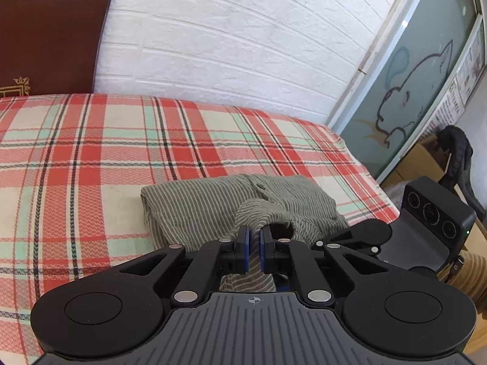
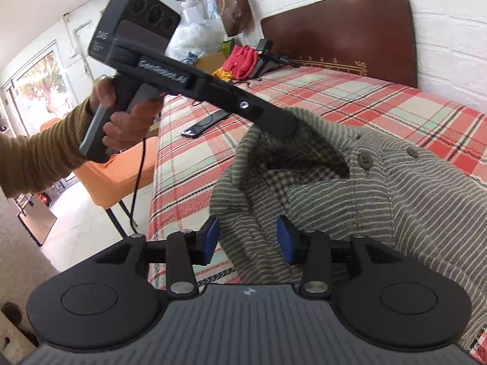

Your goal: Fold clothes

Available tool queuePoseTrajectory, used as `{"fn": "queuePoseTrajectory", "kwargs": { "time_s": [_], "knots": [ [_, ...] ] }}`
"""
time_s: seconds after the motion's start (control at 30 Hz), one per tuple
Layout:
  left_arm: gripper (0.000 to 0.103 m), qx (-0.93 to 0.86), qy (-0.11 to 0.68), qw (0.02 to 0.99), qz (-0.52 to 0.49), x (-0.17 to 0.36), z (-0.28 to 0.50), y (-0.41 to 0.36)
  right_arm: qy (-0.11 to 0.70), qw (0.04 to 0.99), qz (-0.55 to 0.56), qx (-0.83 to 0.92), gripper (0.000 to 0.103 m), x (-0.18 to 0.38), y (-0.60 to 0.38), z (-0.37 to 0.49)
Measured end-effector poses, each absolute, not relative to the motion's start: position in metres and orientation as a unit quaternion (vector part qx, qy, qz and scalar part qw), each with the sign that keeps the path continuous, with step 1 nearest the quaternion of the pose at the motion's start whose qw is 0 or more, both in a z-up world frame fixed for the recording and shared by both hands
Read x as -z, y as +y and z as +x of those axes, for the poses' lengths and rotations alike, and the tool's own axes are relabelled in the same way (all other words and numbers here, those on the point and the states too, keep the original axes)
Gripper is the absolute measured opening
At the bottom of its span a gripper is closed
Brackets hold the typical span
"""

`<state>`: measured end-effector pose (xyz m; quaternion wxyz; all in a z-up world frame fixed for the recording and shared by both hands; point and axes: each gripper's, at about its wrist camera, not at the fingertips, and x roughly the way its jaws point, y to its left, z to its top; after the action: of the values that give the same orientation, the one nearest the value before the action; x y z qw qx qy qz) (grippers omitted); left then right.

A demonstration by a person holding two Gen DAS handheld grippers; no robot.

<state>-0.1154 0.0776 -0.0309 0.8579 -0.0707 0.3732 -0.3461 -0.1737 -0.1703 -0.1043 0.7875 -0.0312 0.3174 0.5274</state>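
Striped grey-green shirt [image 1: 213,203] lies folded on the bed's plaid cover [image 1: 91,158], just ahead of both grippers. The left gripper [image 1: 254,251] has its blue pads nearly together, pinching a raised fold of the shirt by the collar opening; the cloth runs up between the pads and down beneath them. In the right wrist view the same gripper reaches into the collar from the upper left, its tip hidden in the fabric, carried by a hand [image 2: 121,121] in a mustard ribbed sleeve [image 2: 36,158]. The right gripper [image 2: 248,237] stands parted, its pads to either side of the collar's near edge without pressing on it. Two buttons [image 2: 365,160] sit on the placket, ahead and to the right of that gripper. Beyond the shirt, far ahead, a brown headboard [image 2: 350,36] leans against a white brick wall [image 1: 243,45]. A phone [image 2: 190,133] lies on the cover ahead and to the left.
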Motion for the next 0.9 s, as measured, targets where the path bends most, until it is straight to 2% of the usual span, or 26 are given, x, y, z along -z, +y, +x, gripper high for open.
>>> {"fn": "queuePoseTrajectory", "kwargs": {
  "time_s": [0.1, 0.13, 0.27, 0.3, 0.33, 0.43, 0.57, 0.63, 0.67, 0.73, 0.8, 0.9],
  "knots": [
    [0.003, 0.344, 0.373, 0.858, -0.080, 0.030, -0.114, 0.079, 0.314, 0.792, -0.052, -0.521, 0.047, 0.107, -0.166, -0.178],
    [0.003, 0.343, 0.372, 0.859, -0.081, 0.029, -0.114, 0.080, 0.315, 0.792, -0.055, -0.520, 0.039, 0.108, -0.165, -0.178],
    [0.003, 0.337, 0.370, 0.862, -0.083, 0.028, -0.113, 0.083, 0.322, 0.795, -0.056, -0.511, 0.018, 0.112, -0.165, -0.179],
    [0.003, 0.334, 0.370, 0.863, -0.084, 0.028, -0.113, 0.084, 0.323, 0.797, -0.058, -0.506, 0.007, 0.112, -0.166, -0.179],
    [0.003, 0.330, 0.370, 0.864, -0.085, 0.028, -0.112, 0.086, 0.322, 0.803, -0.065, -0.496, 0.004, 0.112, -0.166, -0.180],
    [0.003, 0.315, 0.372, 0.869, -0.083, 0.031, -0.111, 0.092, 0.286, 0.832, -0.127, -0.458, 0.003, 0.104, -0.164, -0.198],
    [0.005, 0.312, 0.393, 0.862, -0.077, 0.043, -0.119, 0.098, 0.179, 0.842, -0.329, -0.388, 0.003, 0.111, -0.146, -0.254],
    [0.014, 0.312, 0.395, 0.862, -0.060, 0.045, -0.129, 0.097, 0.167, 0.826, -0.373, -0.389, 0.003, 0.122, -0.140, -0.269],
    [0.033, 0.312, 0.394, 0.864, -0.047, 0.045, -0.136, 0.094, 0.164, 0.819, -0.387, -0.390, 0.003, 0.126, -0.138, -0.274],
    [0.039, 0.311, 0.389, 0.867, -0.022, 0.045, -0.151, 0.088, 0.153, 0.816, -0.405, -0.383, 0.003, 0.131, -0.138, -0.279],
    [0.055, 0.300, 0.379, 0.876, -0.007, 0.038, -0.166, 0.085, 0.148, 0.822, -0.399, -0.378, 0.003, 0.128, -0.138, -0.279],
    [0.060, 0.293, 0.376, 0.879, 0.022, 0.032, -0.186, 0.069, 0.126, 0.822, -0.413, -0.371, 0.004, 0.128, -0.135, -0.284]
  ]
}}
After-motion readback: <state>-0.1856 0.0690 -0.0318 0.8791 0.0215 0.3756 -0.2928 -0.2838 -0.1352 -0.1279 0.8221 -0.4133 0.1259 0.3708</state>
